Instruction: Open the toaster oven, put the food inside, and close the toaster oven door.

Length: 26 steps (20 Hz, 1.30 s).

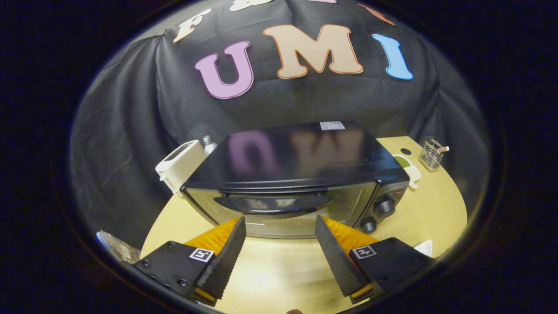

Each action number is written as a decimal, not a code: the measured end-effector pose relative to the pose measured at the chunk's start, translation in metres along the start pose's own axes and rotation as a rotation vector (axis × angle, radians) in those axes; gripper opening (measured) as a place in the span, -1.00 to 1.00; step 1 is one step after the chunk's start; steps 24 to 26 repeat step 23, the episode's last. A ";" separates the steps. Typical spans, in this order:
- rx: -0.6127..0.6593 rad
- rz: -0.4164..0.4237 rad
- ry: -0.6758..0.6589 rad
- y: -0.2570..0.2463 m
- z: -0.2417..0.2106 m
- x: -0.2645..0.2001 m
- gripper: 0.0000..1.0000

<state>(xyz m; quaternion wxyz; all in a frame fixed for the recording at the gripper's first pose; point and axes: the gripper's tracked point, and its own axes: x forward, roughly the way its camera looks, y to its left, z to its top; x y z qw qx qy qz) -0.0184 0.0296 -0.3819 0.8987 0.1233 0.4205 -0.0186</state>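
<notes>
Toaster oven (pixel 296 174) shut, gripper (pixel 280 226) spread wide, holding nothing.
The door handle (pixel 272 203), at frame centre just beyond the fingers, should be squarely approached.

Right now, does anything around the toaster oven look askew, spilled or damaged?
Nothing stands out. The toaster oven sits squarely on the table with its door shut and handle level. The claw is open and empty, just short of the door. No spills show on the tabletop.
</notes>
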 end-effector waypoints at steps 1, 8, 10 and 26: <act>0.000 0.001 -0.032 -0.002 0.013 -0.007 0.98; -0.037 0.025 -0.337 -0.018 0.152 -0.077 0.98; -0.037 0.042 -0.431 -0.020 0.201 -0.103 0.98; -0.082 0.016 -0.787 -0.080 0.383 -0.232 0.98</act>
